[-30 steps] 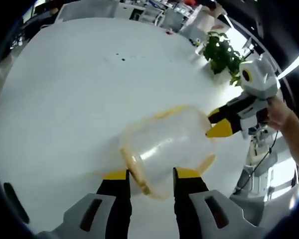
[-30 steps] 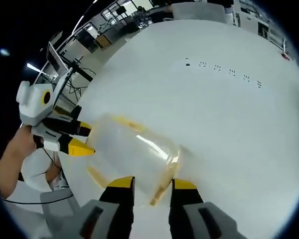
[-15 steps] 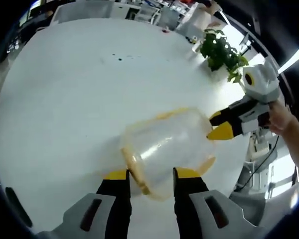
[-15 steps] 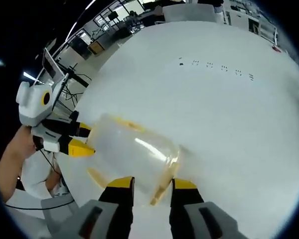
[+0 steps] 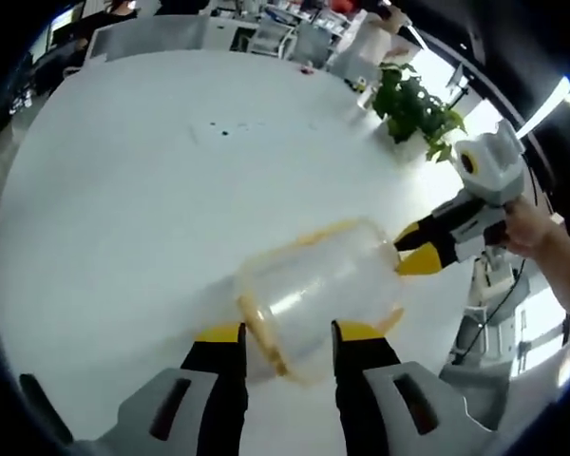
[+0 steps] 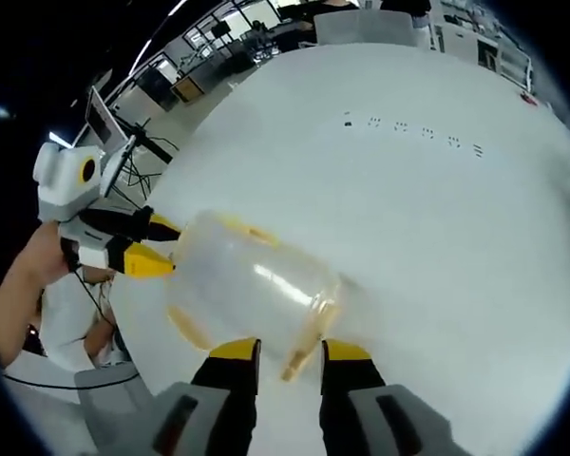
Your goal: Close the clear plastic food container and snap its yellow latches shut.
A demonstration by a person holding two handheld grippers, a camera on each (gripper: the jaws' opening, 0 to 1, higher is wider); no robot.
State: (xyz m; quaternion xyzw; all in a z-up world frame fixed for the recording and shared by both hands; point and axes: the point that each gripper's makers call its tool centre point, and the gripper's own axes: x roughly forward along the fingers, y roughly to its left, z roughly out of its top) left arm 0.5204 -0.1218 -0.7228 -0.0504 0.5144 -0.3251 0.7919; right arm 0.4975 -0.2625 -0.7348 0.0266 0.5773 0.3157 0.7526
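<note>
On the white table, left gripper view:
- Container (image 5: 323, 294): a clear tub with yellow trim lies just ahead of the left gripper (image 5: 287, 334), on or just above the table (image 5: 123, 190); which, I cannot tell. Its long axis runs from the jaws up and right toward the other claw.
- Near end: a yellow rim or latch (image 5: 258, 328) sits between the two yellow-tipped jaws. The jaws stand a little apart, one on each side of this end; they appear to pinch it, though contact is not plain through the clear plastic.
- Right gripper (image 5: 420, 249): it enters from the right, held by a hand (image 5: 530, 228). Its yellow tips meet the far end of the container.
- Surroundings: a potted plant (image 5: 413, 104) stands near the far table edge, well apart from the work. Nothing lies between claws and container.

Right gripper view:
- Container (image 6: 252, 280): it lies ahead of the right gripper (image 6: 287, 350), its long axis running up and left to the other claw.
- Near end: a yellow latch (image 6: 309, 332) hangs between the jaws, which are narrowly parted and close around it. Whether it is seated I cannot tell.
- Left gripper (image 6: 152, 245): it comes in from the left, tips against the far end.
- Further latches: yellow tabs (image 6: 247, 228) show along the upper side.
- Judgement: each claw holds one end, so the container is braced between them. The coming press should run along the long axis, each claw onto its own nearer latch.
</note>
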